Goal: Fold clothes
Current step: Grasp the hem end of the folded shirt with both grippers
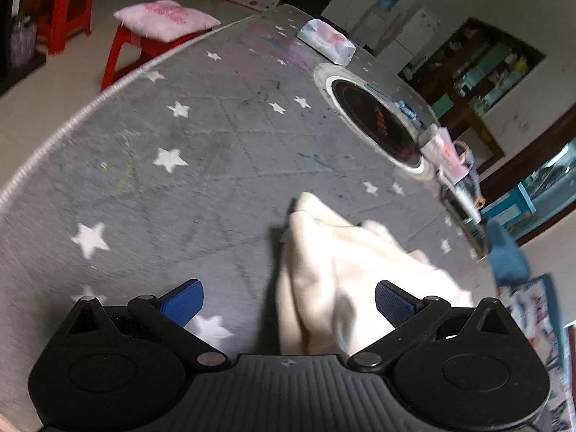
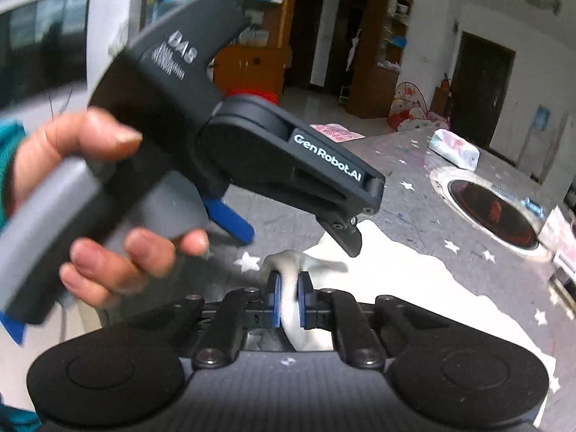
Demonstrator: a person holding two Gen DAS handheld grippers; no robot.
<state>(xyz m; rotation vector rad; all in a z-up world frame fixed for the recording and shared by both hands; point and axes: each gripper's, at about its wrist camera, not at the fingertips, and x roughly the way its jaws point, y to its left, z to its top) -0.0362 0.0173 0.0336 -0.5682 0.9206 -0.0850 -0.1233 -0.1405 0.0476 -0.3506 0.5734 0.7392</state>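
I count one cream garment [image 1: 345,270] on my starred table [image 1: 144,180], two tissue packs [image 1: 325,41] and two red stools [image 1: 64,7]. My right gripper [image 2: 288,295] pinches a fold of the garment; my left gripper [image 1: 288,302] is spread wide above it, gripping nothing.
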